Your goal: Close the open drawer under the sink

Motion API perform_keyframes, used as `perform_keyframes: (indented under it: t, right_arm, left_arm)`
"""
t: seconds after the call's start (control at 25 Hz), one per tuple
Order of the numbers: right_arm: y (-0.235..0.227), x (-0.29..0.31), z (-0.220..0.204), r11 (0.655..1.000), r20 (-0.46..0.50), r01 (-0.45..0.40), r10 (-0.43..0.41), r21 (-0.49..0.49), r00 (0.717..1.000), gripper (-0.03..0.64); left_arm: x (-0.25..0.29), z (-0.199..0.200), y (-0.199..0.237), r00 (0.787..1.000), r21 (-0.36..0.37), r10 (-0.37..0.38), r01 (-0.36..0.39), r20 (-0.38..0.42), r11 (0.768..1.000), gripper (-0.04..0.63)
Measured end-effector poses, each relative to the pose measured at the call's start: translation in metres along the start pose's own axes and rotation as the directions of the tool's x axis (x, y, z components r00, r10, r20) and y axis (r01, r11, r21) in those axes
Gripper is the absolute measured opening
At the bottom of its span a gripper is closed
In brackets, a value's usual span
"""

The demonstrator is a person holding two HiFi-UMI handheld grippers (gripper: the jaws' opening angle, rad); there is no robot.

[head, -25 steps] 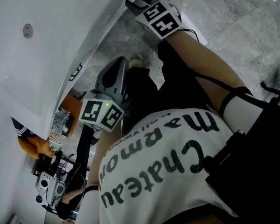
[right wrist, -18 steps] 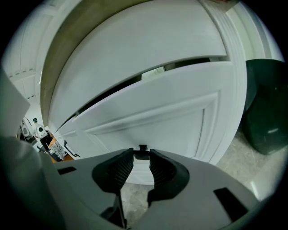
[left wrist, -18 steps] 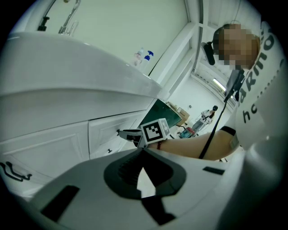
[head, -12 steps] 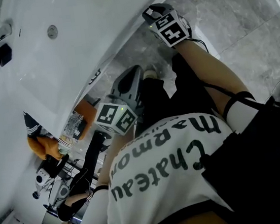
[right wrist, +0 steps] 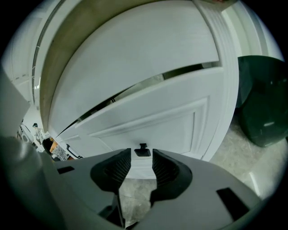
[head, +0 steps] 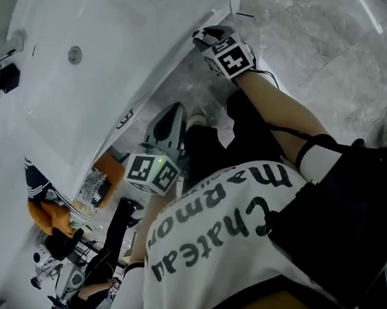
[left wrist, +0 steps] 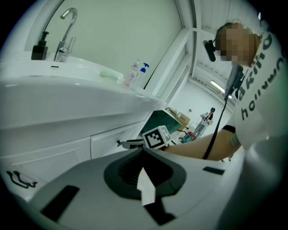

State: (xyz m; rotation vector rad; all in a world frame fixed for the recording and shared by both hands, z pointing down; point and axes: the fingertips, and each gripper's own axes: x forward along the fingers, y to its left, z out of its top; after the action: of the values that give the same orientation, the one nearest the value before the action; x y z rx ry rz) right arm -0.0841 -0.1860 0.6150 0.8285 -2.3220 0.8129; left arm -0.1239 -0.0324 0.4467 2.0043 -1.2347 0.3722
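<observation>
The white drawer front (right wrist: pixel 153 117) under the sink (head: pixel 98 71) stands slightly out, with a dark gap along its top edge. Its small black handle (right wrist: pixel 143 151) sits just ahead of my right gripper (right wrist: pixel 141 159), between the fingertips; the jaws are opening and the pads do not press on it. The left gripper view shows the right gripper (left wrist: pixel 135 144) at that drawer front (left wrist: pixel 110 140). My left gripper (left wrist: pixel 143 153) is held back and lower, its dark pads together with nothing between them. In the head view, the right gripper (head: pixel 202 39) is at the cabinet and the left gripper (head: pixel 171 116) is nearer my body.
A dark green bin (right wrist: pixel 264 105) stands on the stone floor right of the cabinet. A tap (left wrist: pixel 67 31), a black dispenser (left wrist: pixel 39 50) and bottles (left wrist: pixel 136 74) stand on the sink top. A second black handle (left wrist: pixel 19 179) shows on the cabinet's left.
The head view has swung a little. My left gripper has lifted slightly. My right gripper has stayed at the cabinet front under the sink.
</observation>
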Motion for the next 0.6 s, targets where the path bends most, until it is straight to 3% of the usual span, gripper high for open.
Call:
perform_keyframes:
  t: [0.12,0.2,0.4,0.6]
  right_arm:
    - [-0.001,-0.018,0.009,0.999,0.024,0.020,-0.019,-0.036,1.000,0.035]
    - [-0.001,-0.031,0.017,0.998,0.033,0.026,-0.023,-0.063,0.999,0.014]
    - [0.000,-0.071,0.046,1.000,0.136,0.015,-0.014,-0.003,0.991,0.012]
    - [0.018,-0.129,0.081,0.998,0.296,-0.010,-0.010,0.066,0.955,0.012]
  left_arm:
    - [-0.003,0.006,-0.001,0.999,0.004,0.010,-0.010,0.030,1.000,0.008]
    - [-0.005,0.011,-0.002,0.999,0.006,0.015,-0.015,0.050,1.000,0.008]
    - [-0.015,0.024,-0.008,0.996,0.020,-0.004,0.003,0.084,1.000,0.009]
    - [-0.028,0.035,-0.019,0.988,0.036,-0.100,0.096,0.117,0.995,0.008]
